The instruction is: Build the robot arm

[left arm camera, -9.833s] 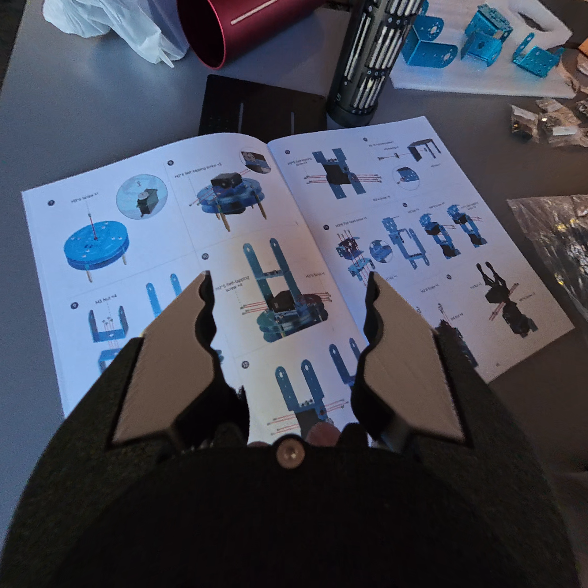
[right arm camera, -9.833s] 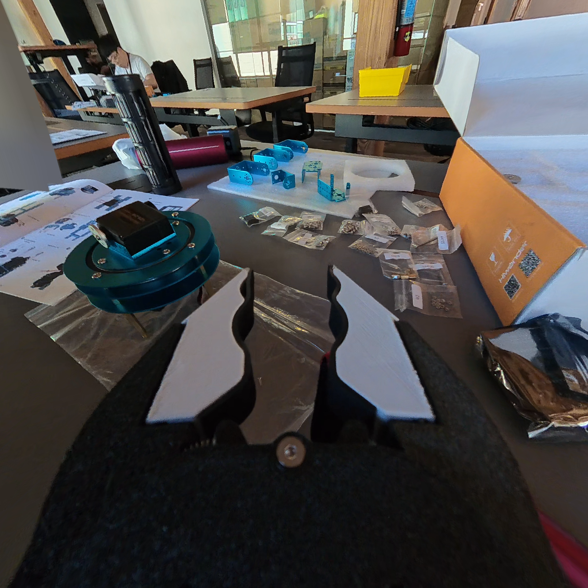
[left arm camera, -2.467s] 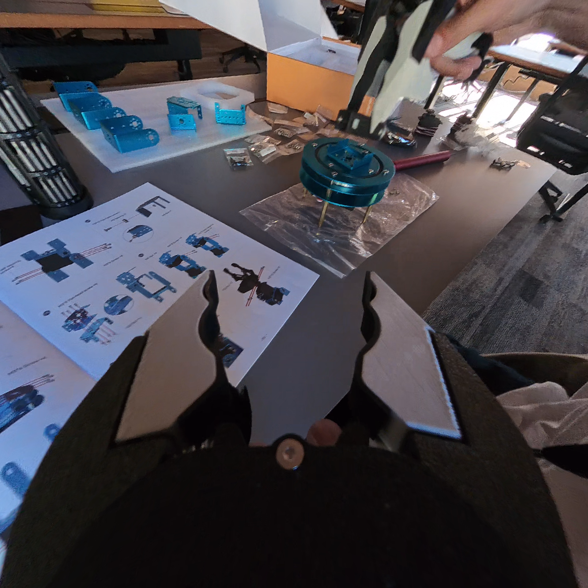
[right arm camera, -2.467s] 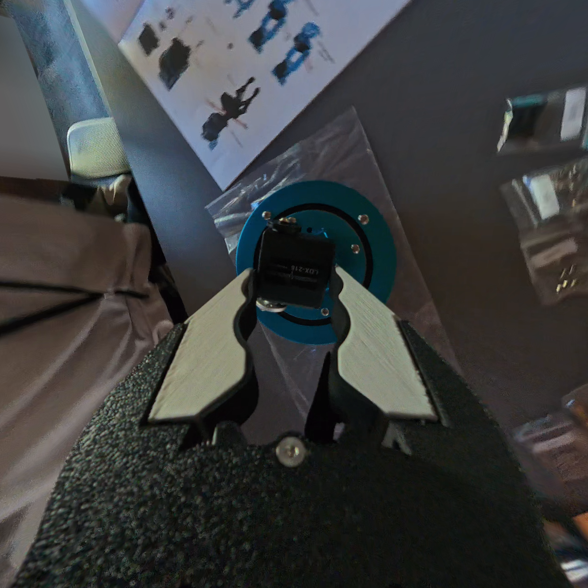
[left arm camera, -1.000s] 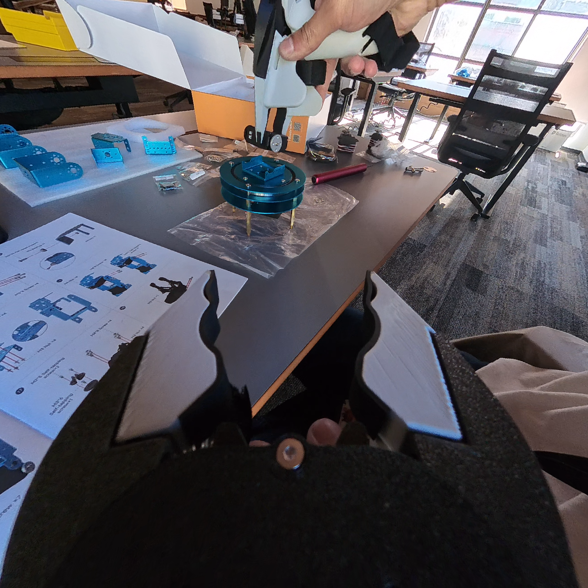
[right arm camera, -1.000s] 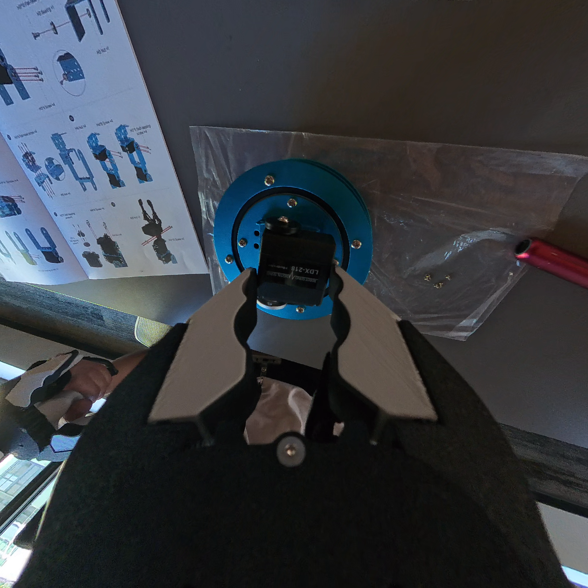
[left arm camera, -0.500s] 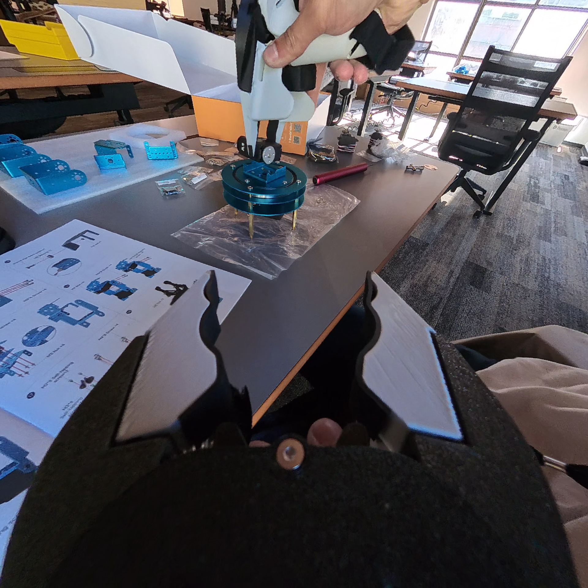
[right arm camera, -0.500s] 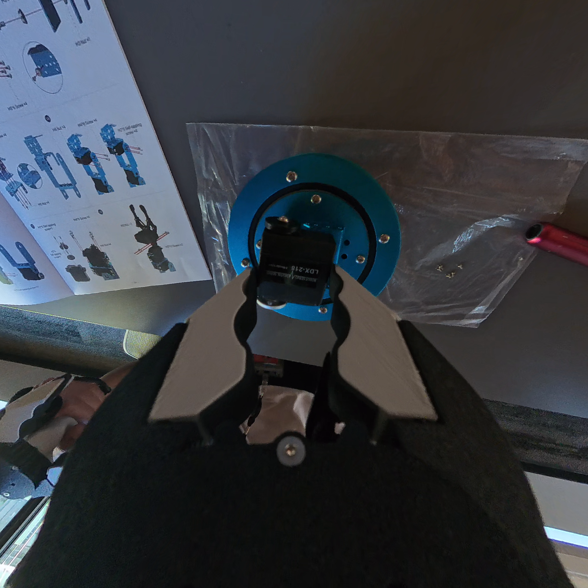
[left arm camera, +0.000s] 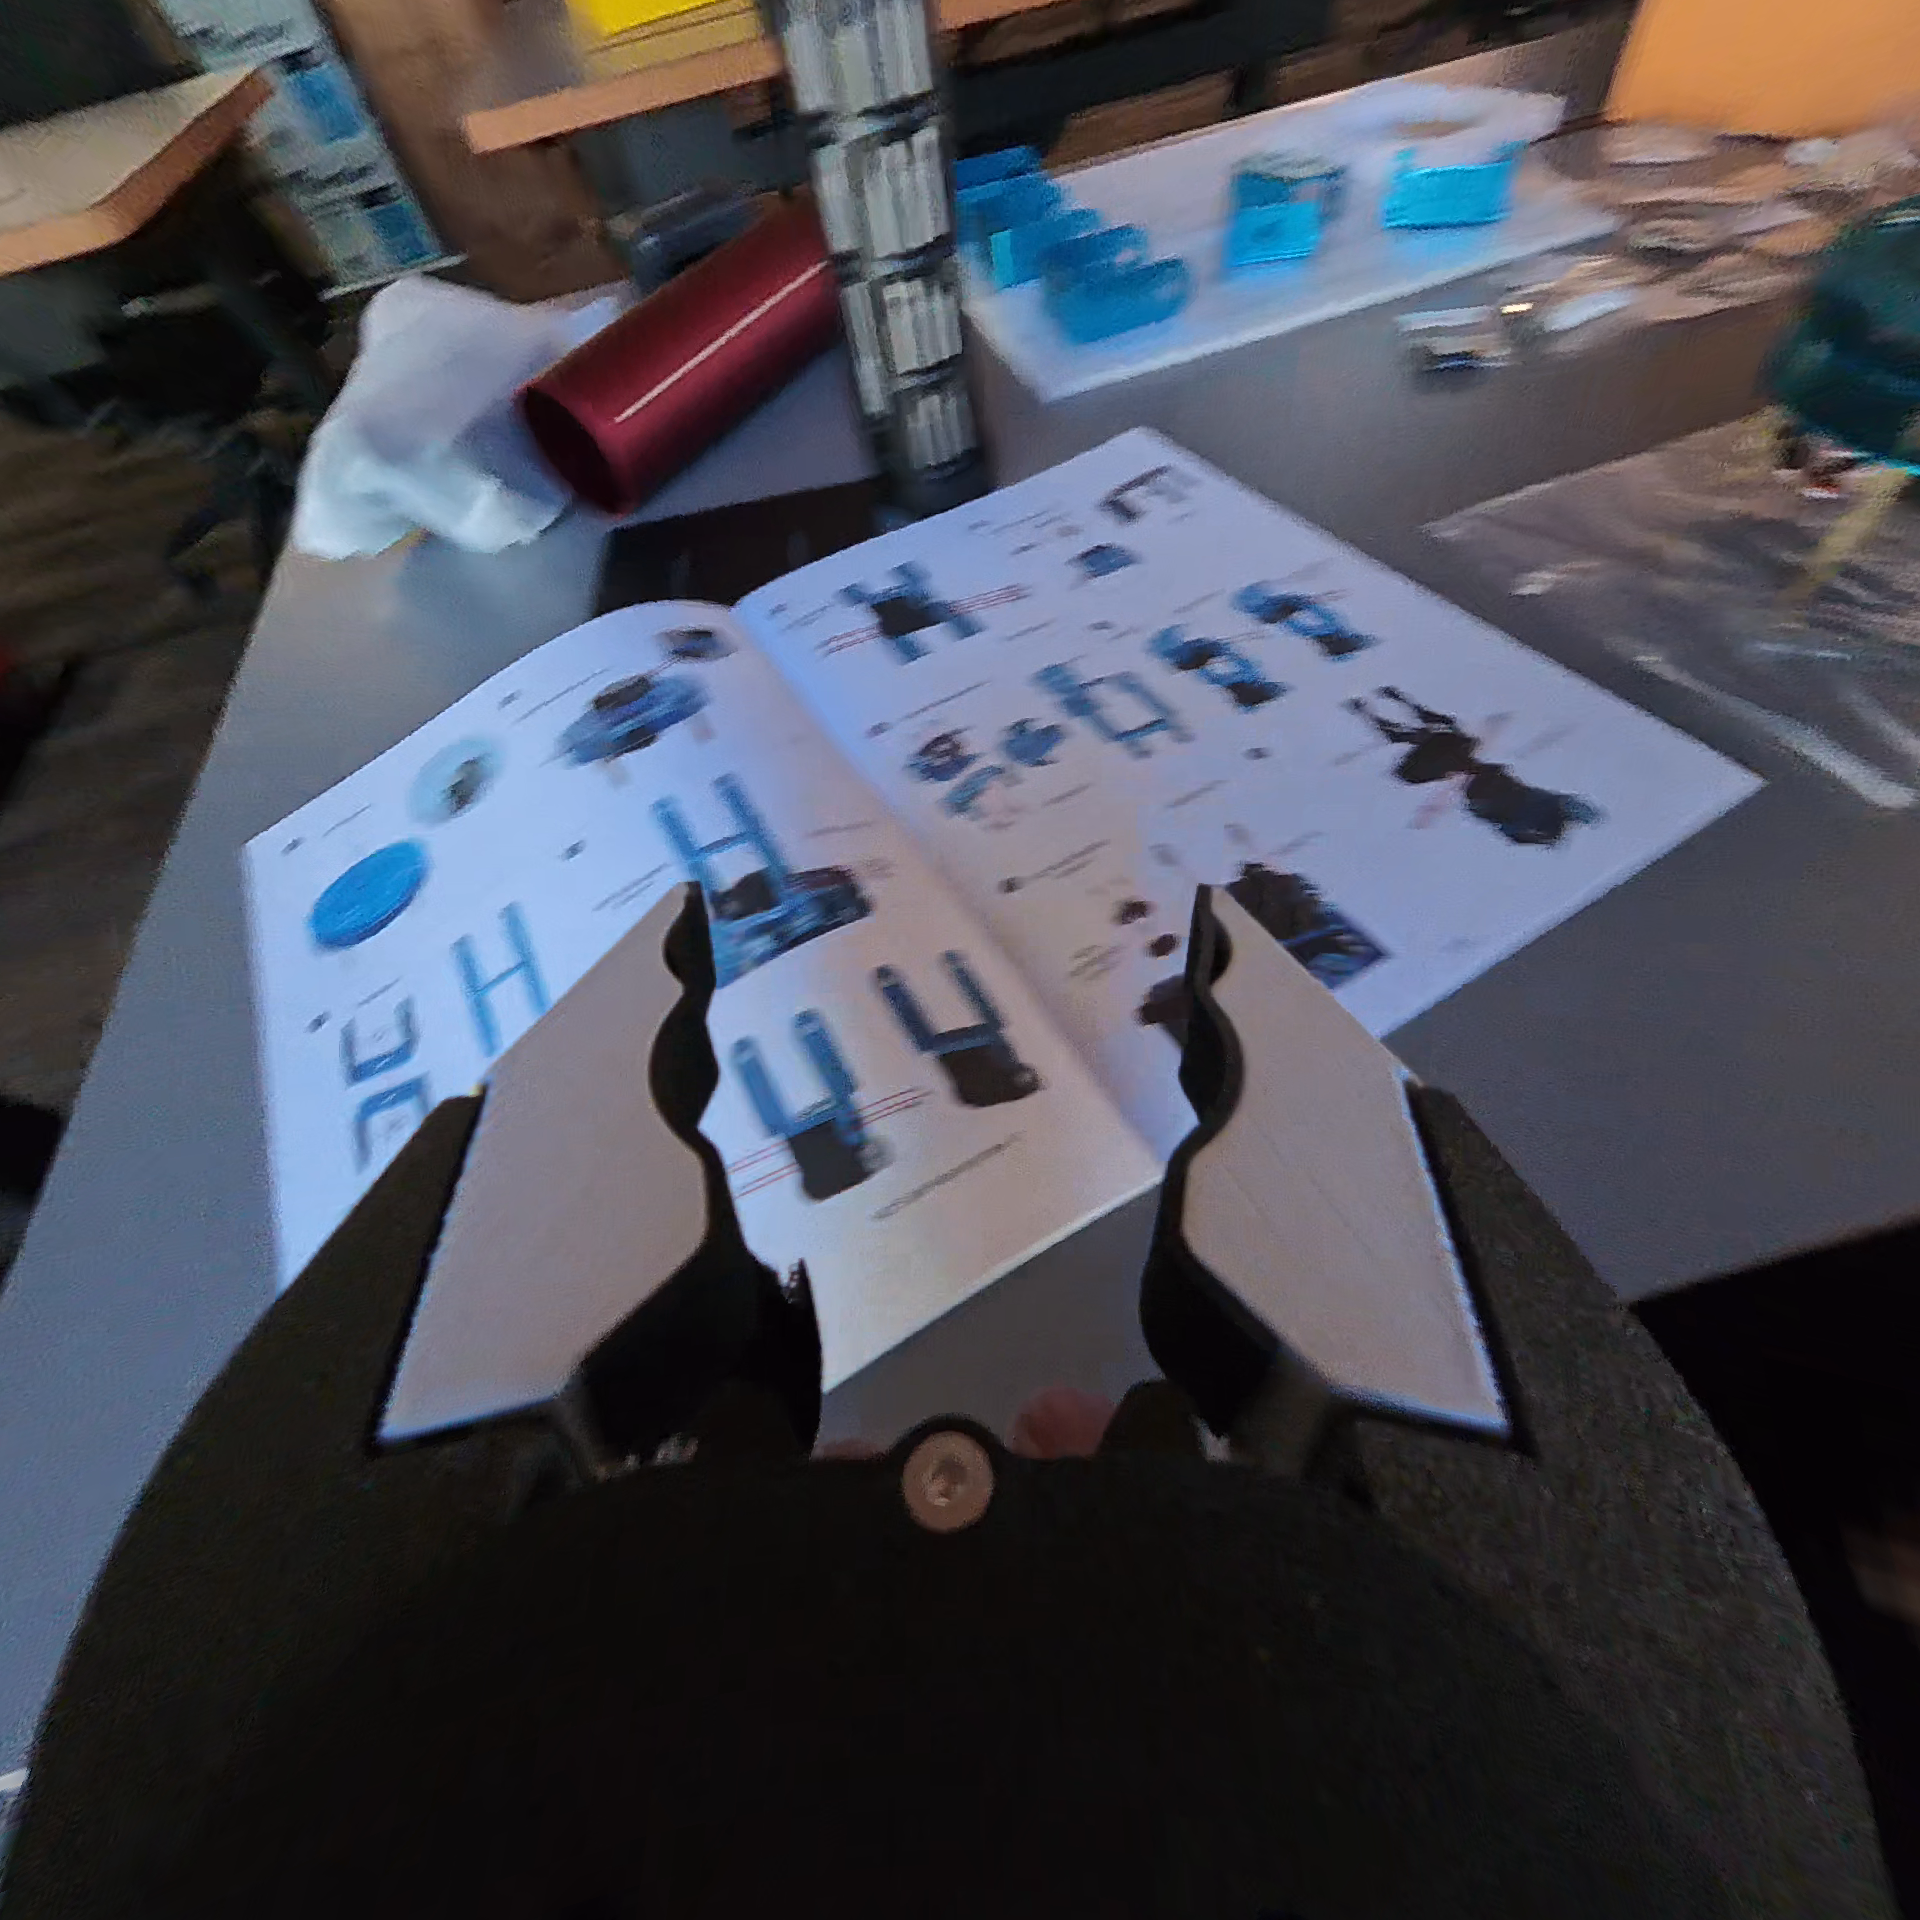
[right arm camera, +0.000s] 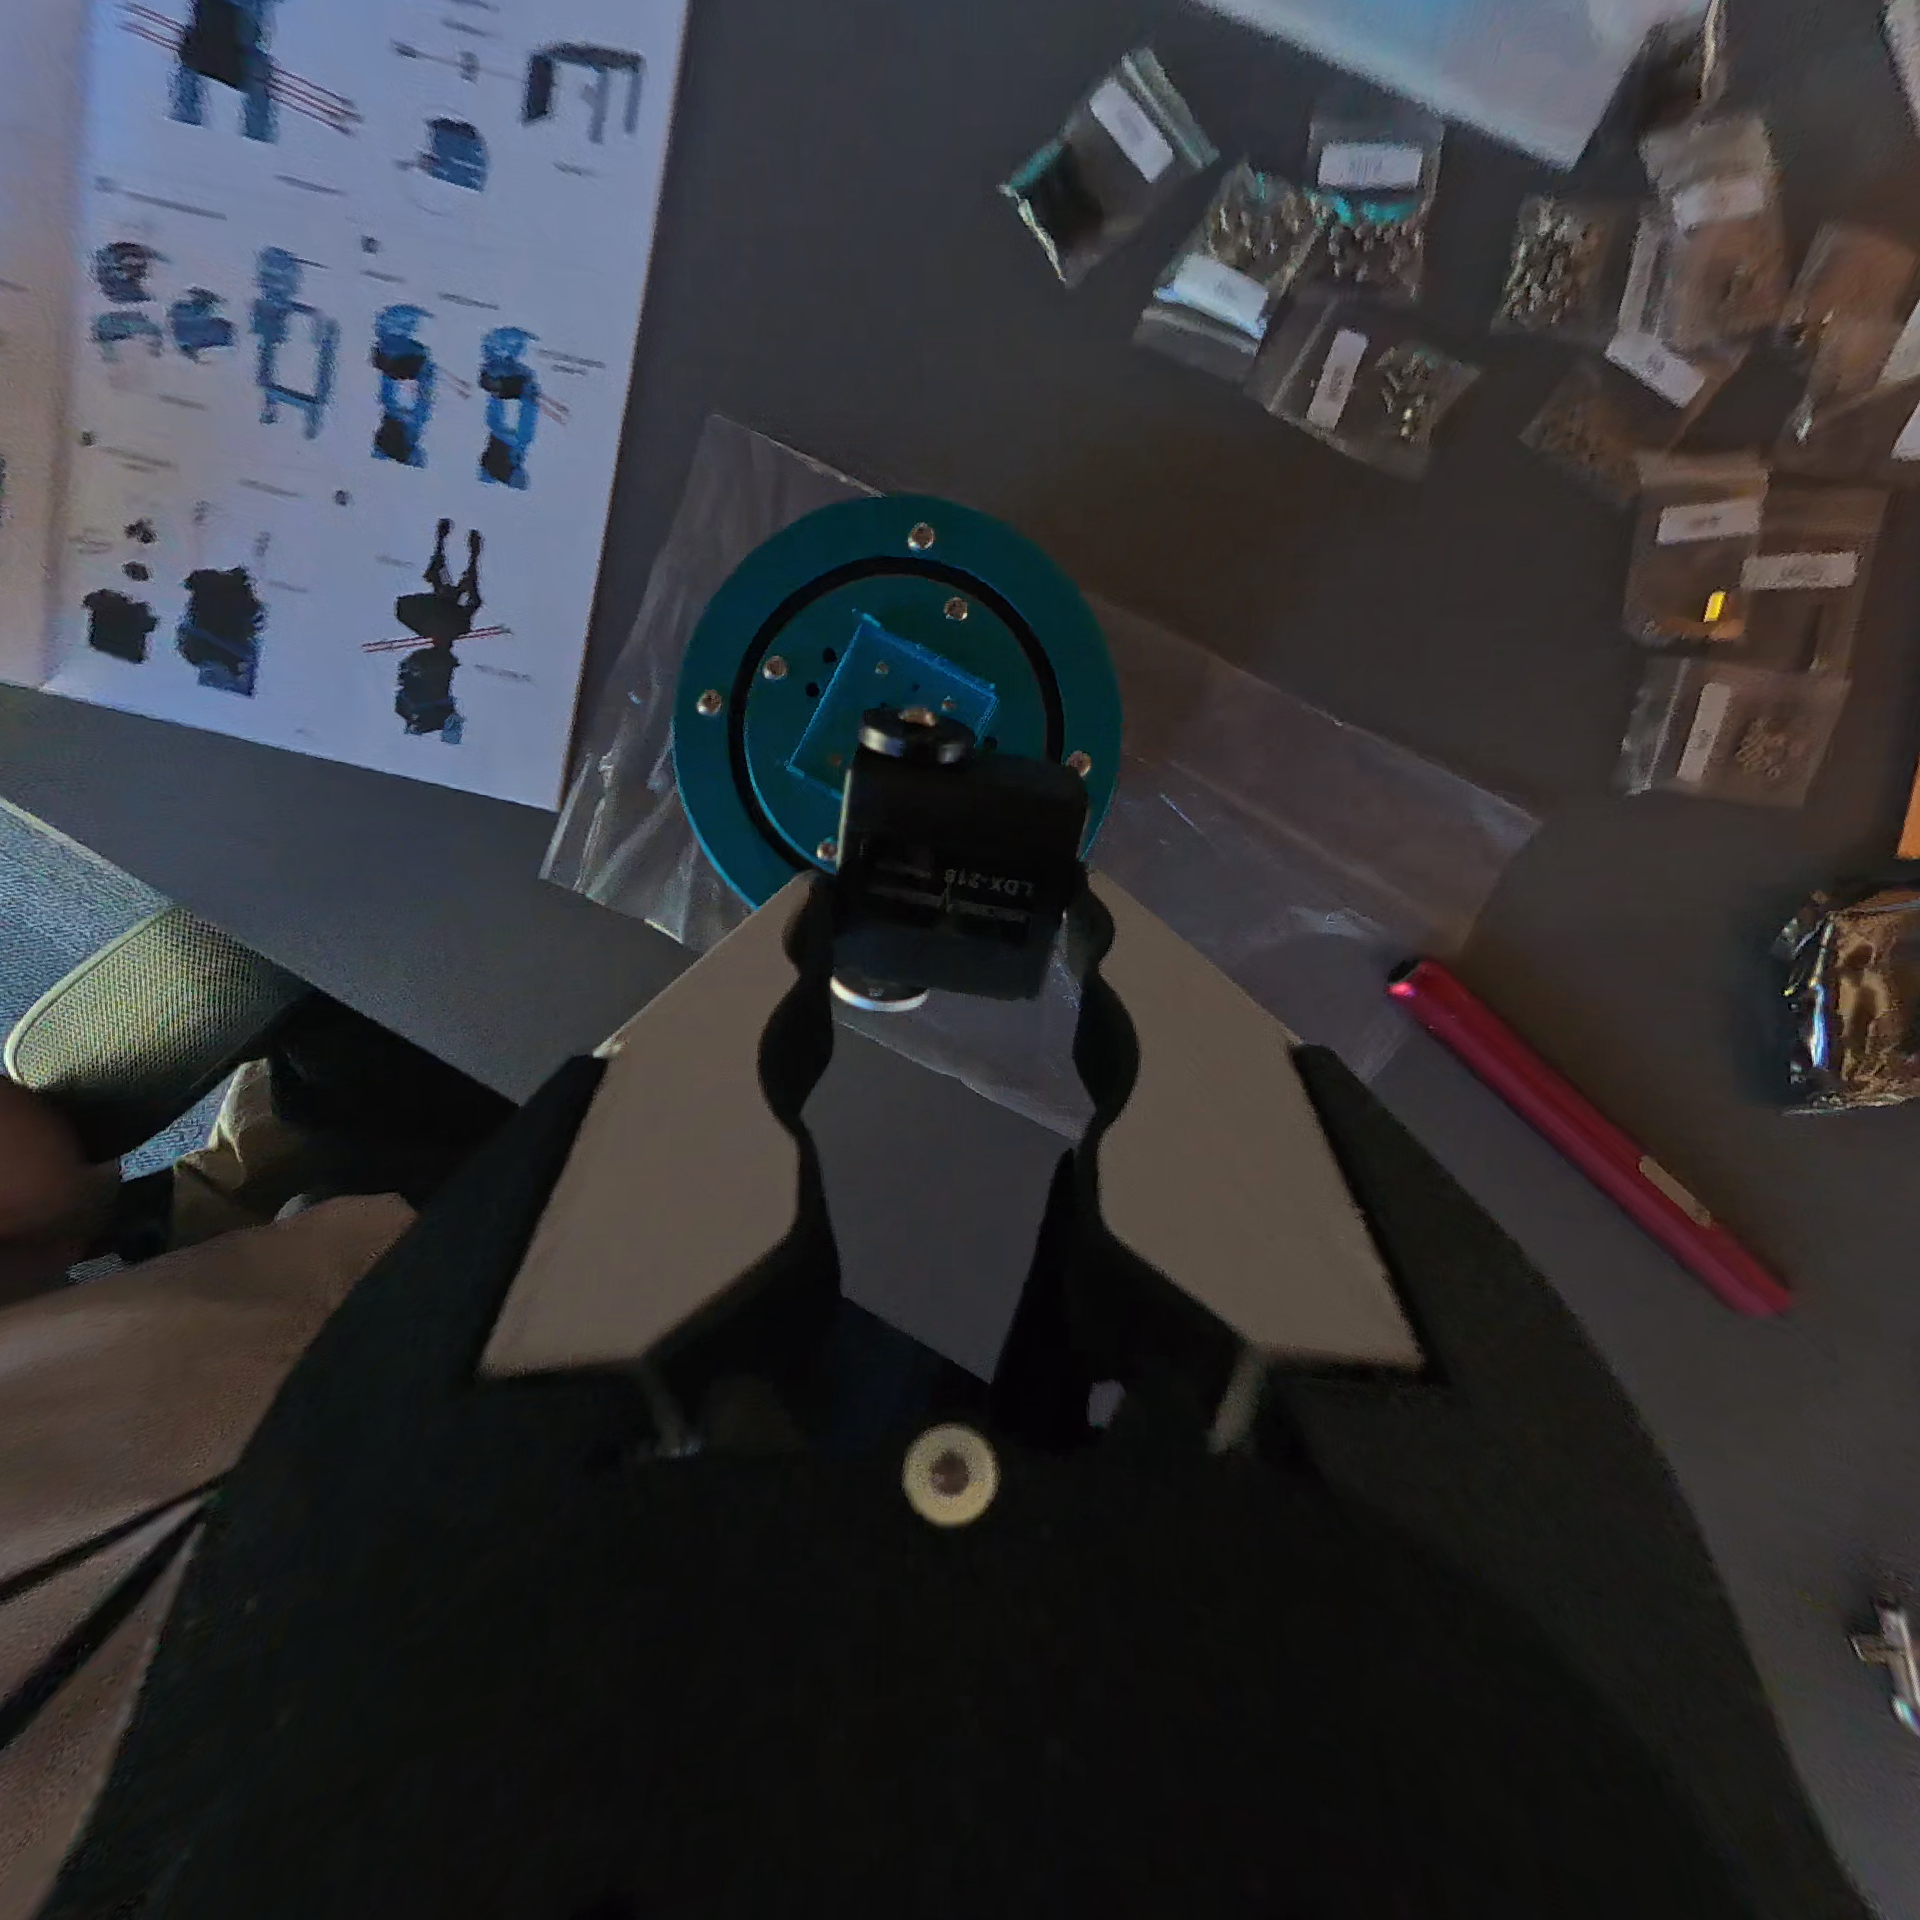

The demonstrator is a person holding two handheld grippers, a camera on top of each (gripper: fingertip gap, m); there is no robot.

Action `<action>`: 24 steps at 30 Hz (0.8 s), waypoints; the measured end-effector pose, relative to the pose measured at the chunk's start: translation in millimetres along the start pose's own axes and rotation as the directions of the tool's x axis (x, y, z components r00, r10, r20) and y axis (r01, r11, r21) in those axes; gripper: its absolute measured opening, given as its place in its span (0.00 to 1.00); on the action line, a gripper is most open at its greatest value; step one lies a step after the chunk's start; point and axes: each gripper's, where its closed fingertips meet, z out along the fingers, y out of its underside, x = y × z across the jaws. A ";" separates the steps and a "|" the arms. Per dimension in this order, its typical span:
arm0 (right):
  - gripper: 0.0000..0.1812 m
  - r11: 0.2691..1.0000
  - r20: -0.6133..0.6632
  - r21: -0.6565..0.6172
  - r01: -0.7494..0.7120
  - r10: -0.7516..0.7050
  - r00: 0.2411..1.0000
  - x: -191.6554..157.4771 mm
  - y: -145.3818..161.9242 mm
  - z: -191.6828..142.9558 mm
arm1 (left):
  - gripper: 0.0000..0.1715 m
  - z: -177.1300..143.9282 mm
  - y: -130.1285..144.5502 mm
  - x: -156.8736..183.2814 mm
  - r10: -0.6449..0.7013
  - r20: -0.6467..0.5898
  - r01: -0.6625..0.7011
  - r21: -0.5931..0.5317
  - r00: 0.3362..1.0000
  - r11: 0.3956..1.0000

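Right gripper [right arm camera: 945,914] clamped on black servo [right arm camera: 951,873], frame centre, held just above blue round base [right arm camera: 727,623] w/ square seat, lined up over it. Left gripper [left arm camera: 945,997] spread apart, empty, over open booklet [left arm camera: 1039,727], frame centre.

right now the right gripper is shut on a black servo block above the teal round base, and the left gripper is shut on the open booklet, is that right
Not quite. The left gripper is open and holds nothing: in the left wrist view its jaws stand wide apart above the open booklet. The rest holds: in the right wrist view the right gripper is shut on the black servo block above the teal round base.
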 end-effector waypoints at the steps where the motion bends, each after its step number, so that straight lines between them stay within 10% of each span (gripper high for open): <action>1: 0.24 0.998 0.017 0.063 0.014 -0.015 1.000 -0.8 4.6 -8.4 | 0.53 -0.1 4.6 -12.9 -0.018 0.036 0.019 -0.008 0.999 1.000; 7: 0.24 0.900 0.081 0.435 -0.026 -0.010 0.997 7.3 20.3 -35.2 | 0.53 5.7 22.6 -44.3 -0.031 0.154 0.038 -0.040 0.988 0.998; 18: 0.24 0.717 0.053 0.690 -0.095 0.080 0.995 76.1 7.8 30.7 | 0.51 18.5 22.8 -48.3 -0.101 0.056 0.105 -0.073 0.993 0.992; 24: 0.24 0.591 -0.061 0.806 -0.005 0.092 0.994 89.7 0.9 14.5 | 0.51 27.0 17.6 -55.3 -0.169 0.065 0.172 -0.047 0.983 0.984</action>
